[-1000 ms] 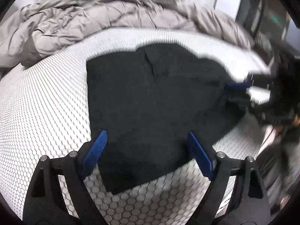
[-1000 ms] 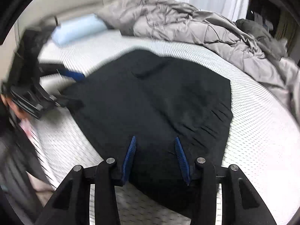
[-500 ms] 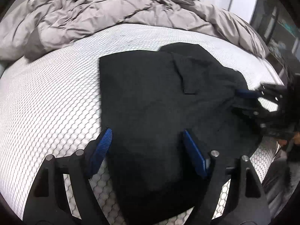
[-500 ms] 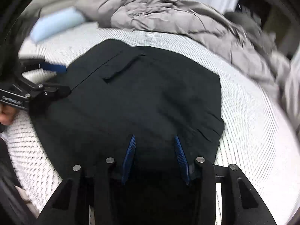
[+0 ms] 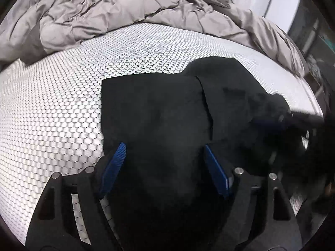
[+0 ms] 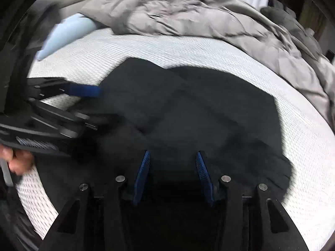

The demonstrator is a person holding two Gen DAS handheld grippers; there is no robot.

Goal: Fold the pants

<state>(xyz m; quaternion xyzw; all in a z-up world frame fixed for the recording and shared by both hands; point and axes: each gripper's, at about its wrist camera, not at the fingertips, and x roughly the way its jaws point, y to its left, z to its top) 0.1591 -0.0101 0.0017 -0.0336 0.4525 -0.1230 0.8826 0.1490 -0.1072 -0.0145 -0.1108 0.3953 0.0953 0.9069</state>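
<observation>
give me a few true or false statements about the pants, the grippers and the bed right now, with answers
1. The black pants lie on the white mattress. True.
2. The left gripper is clamped shut. False: its jaws stand wide apart with the pants between them.
3. A grey comforter is bunched up beyond the pants. True.
4. The right gripper hangs over bare mattress. False: black fabric fills the gap between its open fingers.
5. The pillow is red. False: it is light blue.
</observation>
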